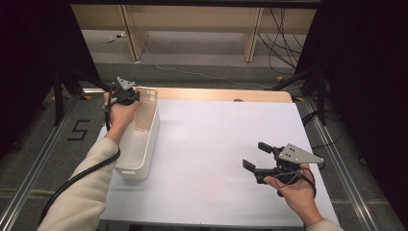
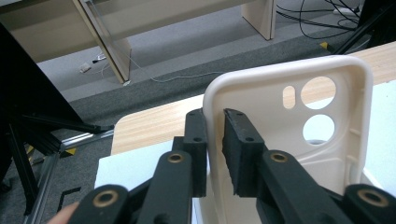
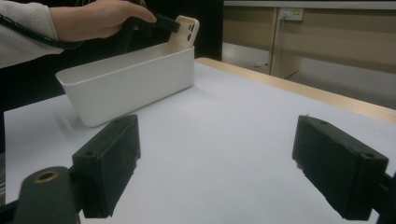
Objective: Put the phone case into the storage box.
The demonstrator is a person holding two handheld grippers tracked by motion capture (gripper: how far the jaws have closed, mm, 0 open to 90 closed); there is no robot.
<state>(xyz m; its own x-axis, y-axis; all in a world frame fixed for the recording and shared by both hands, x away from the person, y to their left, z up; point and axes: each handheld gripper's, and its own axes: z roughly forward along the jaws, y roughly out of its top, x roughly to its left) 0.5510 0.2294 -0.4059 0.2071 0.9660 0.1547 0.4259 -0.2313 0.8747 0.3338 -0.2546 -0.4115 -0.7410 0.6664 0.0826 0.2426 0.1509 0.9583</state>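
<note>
Left tongs (image 2: 215, 140) pinch the phone case (image 2: 299, 121) upright over the bin (image 1: 139, 144), drop pending by my read; right tongs (image 3: 215, 168) wide, idle.

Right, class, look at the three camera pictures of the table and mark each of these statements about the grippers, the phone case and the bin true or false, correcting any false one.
1. The left gripper is shut on the edge of the cream phone case. True.
2. The right gripper holds a phone case too. False: its jaws stand wide apart over the bare white tabletop, holding nothing.
3. The phone case is held upright at the far end of the white bin. True.
4. The white bin stands at the table's right side. False: it stands along the left edge.
5. The phone case has camera cut-outs near its top. True.
</note>
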